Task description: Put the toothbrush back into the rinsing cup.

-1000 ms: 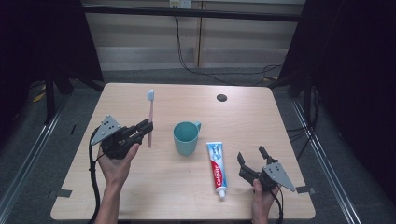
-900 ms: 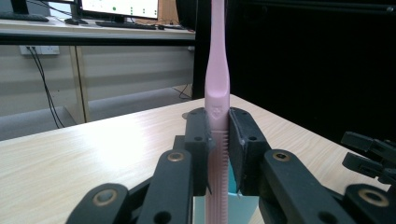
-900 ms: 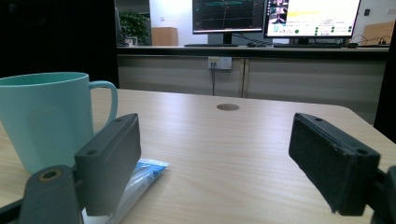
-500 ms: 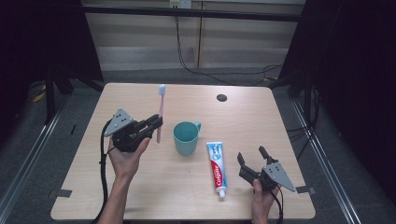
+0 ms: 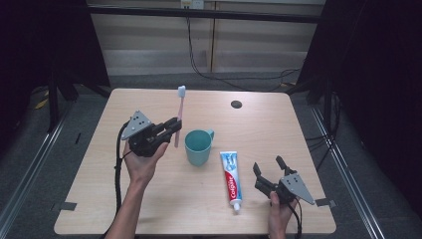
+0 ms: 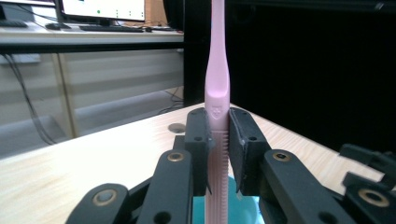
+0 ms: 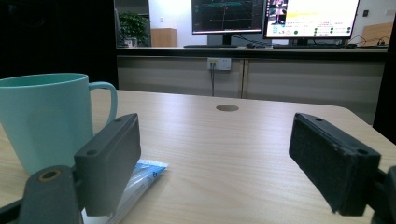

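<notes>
Left gripper (image 5: 171, 128) clamps pink toothbrush (image 5: 178, 115) upright, bristles up, just left of teal cup (image 5: 198, 147), prob. so it drops in handle-first. Right gripper (image 5: 268, 173) rests wide open, right of cup, near toothpaste (image 5: 231, 178), w/ nothing held.

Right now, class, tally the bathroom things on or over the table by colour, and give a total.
Pink: 1, the toothbrush
Teal: 1, the mug
White, red and blue: 1, the toothpaste
Total: 3
</notes>
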`<state>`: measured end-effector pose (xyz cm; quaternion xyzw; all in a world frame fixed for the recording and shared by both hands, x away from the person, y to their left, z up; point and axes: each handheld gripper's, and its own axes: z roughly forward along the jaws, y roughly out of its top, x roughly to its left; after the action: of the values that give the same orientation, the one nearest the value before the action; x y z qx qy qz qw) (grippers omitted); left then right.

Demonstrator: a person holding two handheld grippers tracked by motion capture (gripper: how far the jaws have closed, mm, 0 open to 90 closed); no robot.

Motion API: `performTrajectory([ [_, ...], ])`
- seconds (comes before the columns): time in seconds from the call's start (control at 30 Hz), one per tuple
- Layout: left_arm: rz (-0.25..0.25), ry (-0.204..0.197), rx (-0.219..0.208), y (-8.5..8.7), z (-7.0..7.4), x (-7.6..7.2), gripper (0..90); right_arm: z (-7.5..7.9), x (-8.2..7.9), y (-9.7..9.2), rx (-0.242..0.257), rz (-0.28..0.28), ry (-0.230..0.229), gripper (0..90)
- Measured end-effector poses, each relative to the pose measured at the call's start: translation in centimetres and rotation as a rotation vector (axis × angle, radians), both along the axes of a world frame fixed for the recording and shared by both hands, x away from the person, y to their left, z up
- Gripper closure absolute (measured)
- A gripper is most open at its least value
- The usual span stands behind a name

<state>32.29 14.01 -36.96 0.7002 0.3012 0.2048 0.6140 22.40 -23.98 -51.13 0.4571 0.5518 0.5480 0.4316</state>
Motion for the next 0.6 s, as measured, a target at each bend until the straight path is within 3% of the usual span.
performTrajectory([
  [0.1, -0.012, -0.002, -0.004, -0.7, 0.1, 0.2, 78.9, 0.0, 0.0, 0.0, -0.002, -0.003, 0.003, 15.9],
  [0.17, -0.003, -0.005, 0.027, -1.3, 0.0, 0.4, 78.9, 0.0, 0.0, 0.0, -0.001, -0.004, 0.002, 16.0],
  [0.4, -0.006, -0.012, 0.017, -2.9, -0.8, 1.1, 78.9, 0.0, 0.0, 0.0, -0.003, -0.006, 0.002, 16.0],
  [0.6, -0.034, 0.008, -0.004, -3.5, -1.4, 1.6, 78.9, 0.0, 0.0, 0.0, -0.004, -0.001, 0.006, 16.0],
])
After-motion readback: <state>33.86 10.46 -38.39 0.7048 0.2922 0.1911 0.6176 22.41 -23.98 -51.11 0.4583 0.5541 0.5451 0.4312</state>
